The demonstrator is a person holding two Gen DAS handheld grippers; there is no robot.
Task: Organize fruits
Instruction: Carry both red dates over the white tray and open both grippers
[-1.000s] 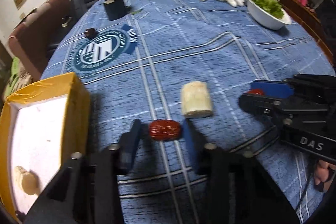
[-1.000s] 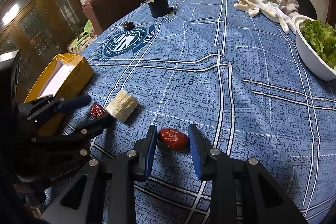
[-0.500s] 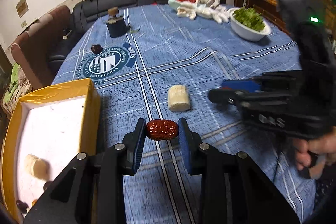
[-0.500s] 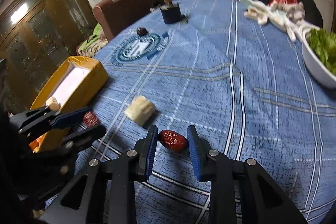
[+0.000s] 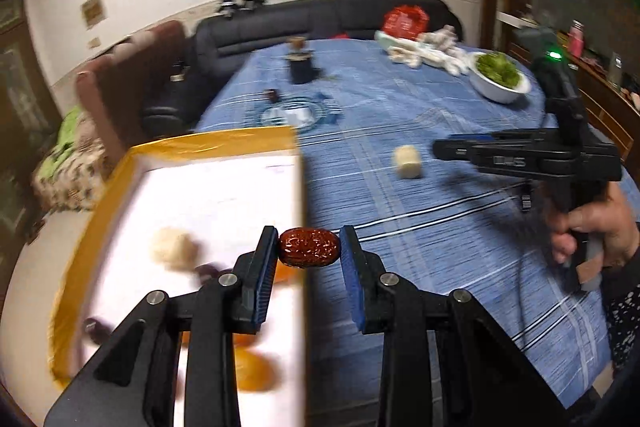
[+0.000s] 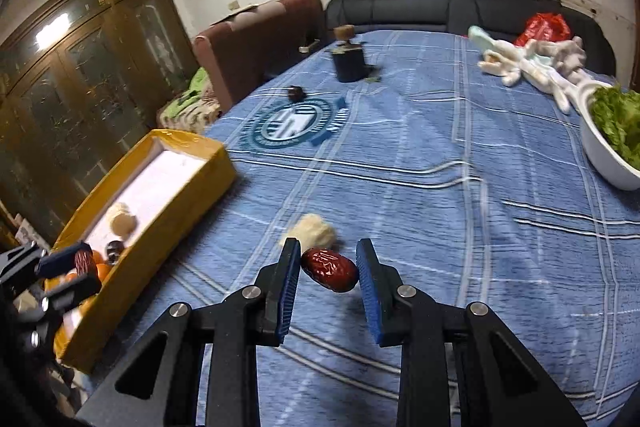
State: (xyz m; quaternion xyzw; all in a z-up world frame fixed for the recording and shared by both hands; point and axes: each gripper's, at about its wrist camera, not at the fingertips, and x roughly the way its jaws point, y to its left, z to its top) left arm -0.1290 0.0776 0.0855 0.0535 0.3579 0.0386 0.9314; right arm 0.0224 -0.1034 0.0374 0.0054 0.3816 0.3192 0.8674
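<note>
Your left gripper (image 5: 309, 247) pinches a red date (image 5: 309, 253) over the yellow box (image 5: 208, 147). Your right gripper (image 6: 329, 265) has just closed on another date (image 6: 330, 269), the box at ten o'clock.

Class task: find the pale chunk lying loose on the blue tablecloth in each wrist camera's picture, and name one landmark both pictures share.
Left wrist view: the pale chunk lies right of centre on the cloth, right of the yellow box.
Right wrist view: the pale chunk lies low, left of centre, just beyond the right gripper.
Shared landmark: the white bowl of greens.
</note>
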